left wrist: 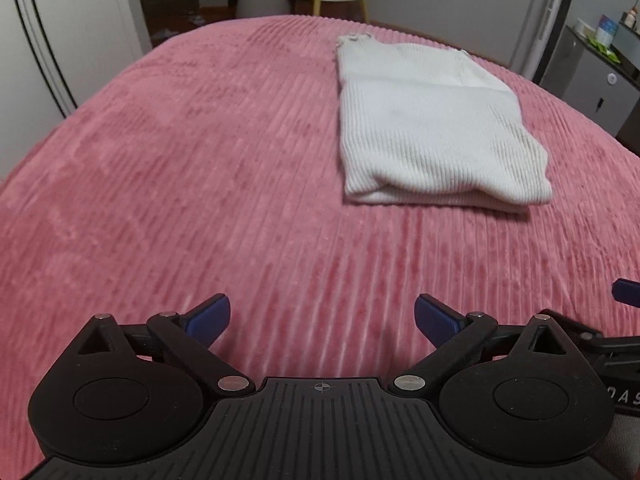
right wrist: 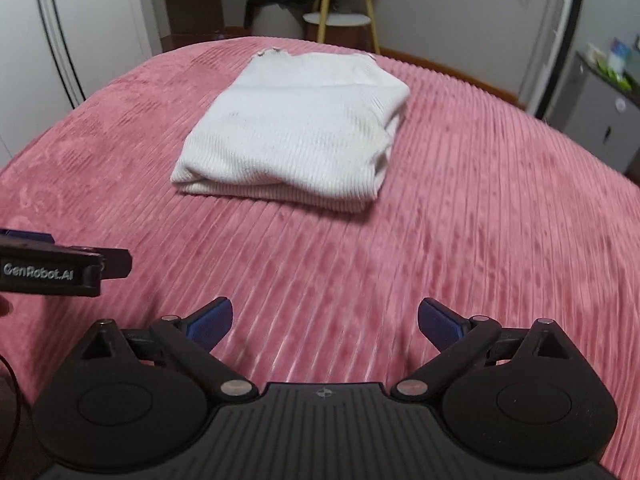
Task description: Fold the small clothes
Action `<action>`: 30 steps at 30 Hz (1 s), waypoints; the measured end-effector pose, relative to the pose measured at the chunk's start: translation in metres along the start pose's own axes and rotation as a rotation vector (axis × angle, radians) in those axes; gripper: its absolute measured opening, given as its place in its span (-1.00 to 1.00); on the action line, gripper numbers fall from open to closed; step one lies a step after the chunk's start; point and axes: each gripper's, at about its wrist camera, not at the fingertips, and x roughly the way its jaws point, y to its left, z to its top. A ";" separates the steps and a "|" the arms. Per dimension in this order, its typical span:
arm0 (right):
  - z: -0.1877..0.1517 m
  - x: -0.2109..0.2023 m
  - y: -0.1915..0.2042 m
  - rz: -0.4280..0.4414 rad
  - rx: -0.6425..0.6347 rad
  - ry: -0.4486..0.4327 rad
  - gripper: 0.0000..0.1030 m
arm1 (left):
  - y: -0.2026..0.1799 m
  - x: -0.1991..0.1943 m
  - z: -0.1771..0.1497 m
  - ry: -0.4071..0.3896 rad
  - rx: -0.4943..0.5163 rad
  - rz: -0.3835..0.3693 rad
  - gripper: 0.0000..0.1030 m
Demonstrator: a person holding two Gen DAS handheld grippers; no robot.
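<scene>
I see both jaws spread and empty, left hand-held gripper (left wrist: 322, 318) and right hand-held gripper (right wrist: 325, 320), with the folded white knit top (right wrist: 292, 136) ahead on the pink bed cover (right wrist: 480, 200), long axis running away, closer to my right.

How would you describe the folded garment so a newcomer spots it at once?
Start at the pink ribbed bedspread that fills the view. Toward its far end lies a white ribbed knit garment, folded into a flat rectangle. It is the only pale item on the pink cover.
</scene>
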 end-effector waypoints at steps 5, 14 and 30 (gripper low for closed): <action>0.019 -0.018 -0.001 -0.040 0.103 -0.042 0.92 | 0.003 -0.018 0.021 -0.035 -0.002 -0.001 0.97; 0.045 -0.024 0.008 -0.112 0.052 -0.045 0.92 | -0.005 -0.023 0.034 -0.051 0.037 0.038 0.97; 0.057 -0.017 0.006 -0.120 0.069 -0.008 0.92 | -0.012 -0.012 0.042 -0.035 0.059 0.040 0.97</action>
